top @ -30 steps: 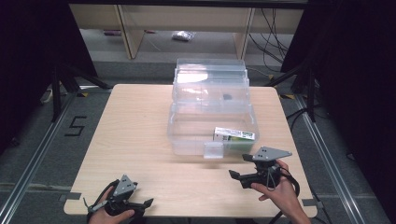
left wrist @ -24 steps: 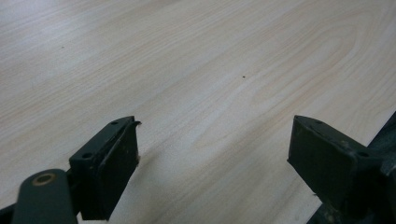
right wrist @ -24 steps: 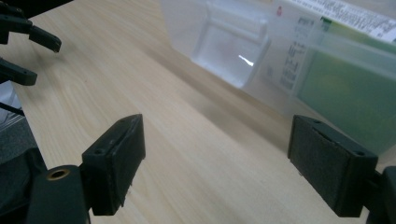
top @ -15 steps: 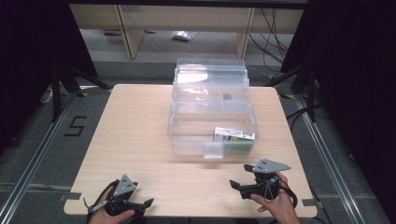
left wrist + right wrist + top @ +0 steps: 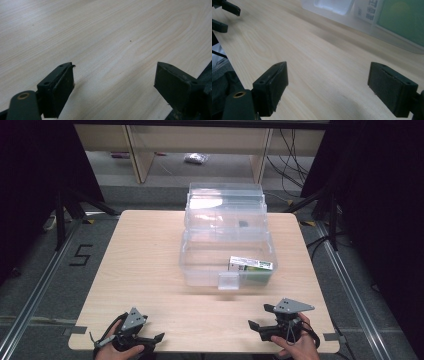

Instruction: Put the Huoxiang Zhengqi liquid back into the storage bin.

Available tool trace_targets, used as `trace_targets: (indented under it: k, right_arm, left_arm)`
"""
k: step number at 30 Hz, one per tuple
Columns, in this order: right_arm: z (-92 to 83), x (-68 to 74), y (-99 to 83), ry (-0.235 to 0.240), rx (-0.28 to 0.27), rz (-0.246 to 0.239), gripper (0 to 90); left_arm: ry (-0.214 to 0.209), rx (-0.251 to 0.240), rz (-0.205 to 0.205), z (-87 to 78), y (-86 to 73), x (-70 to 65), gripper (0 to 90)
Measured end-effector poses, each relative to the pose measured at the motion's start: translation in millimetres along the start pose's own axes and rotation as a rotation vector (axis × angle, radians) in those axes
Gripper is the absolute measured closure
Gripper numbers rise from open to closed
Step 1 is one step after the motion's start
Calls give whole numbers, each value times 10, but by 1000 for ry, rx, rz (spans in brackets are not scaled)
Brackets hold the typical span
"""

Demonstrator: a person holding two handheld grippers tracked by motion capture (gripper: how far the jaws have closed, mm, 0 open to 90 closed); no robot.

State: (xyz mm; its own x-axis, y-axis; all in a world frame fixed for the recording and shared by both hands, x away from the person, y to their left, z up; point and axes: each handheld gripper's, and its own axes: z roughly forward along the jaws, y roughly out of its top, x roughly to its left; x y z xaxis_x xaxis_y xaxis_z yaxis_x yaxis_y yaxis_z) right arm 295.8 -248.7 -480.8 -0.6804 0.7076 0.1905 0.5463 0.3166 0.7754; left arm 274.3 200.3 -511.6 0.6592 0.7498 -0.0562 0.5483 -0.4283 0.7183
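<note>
Clear bin [image 5: 227,255] at table [image 5: 145,270] centre, long axis running away from person; green-white box [image 5: 251,265] inside at near right corner. Right gripper [image 5: 261,320] nearer: bin lies ahead and slightly left of it. Jaws have just been opening, now wide, nothing between. Left gripper [image 5: 152,338] at near left edge, jaws wide, empty. Latch [image 5: 228,281] on bin's near wall, probably shut.

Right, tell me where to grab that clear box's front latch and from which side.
Grip the small square latch tab at the middle of the clear box's front wall, probably from the person's side, low and level. It stands proud of the wall and faces the table's near edge, so open jaws can close on its two side edges. The right gripper is nearer, with jaws open.
</note>
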Motion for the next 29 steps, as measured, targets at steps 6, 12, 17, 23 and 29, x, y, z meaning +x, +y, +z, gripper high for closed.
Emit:
trace_targets:
  k: [6,12,17,23,29]
  right_arm:
    - [-34,47,-62,-26,19,-6,177]
    - [-62,75,-156,-28,63,36,172]
    - [-75,92,-193,-40,73,4,171]
    - [-77,87,-219,-50,77,-6,172]
    - [-68,87,-229,-42,91,-25,172]
  left_arm:
    - [-9,-3,1,2,-5,1,155]
    - [-10,7,-5,5,-7,5,155]
    - [-14,7,-5,12,-7,2,155]
    - [-10,7,-4,10,-8,6,155]
    - [-9,8,2,7,-5,9,155]
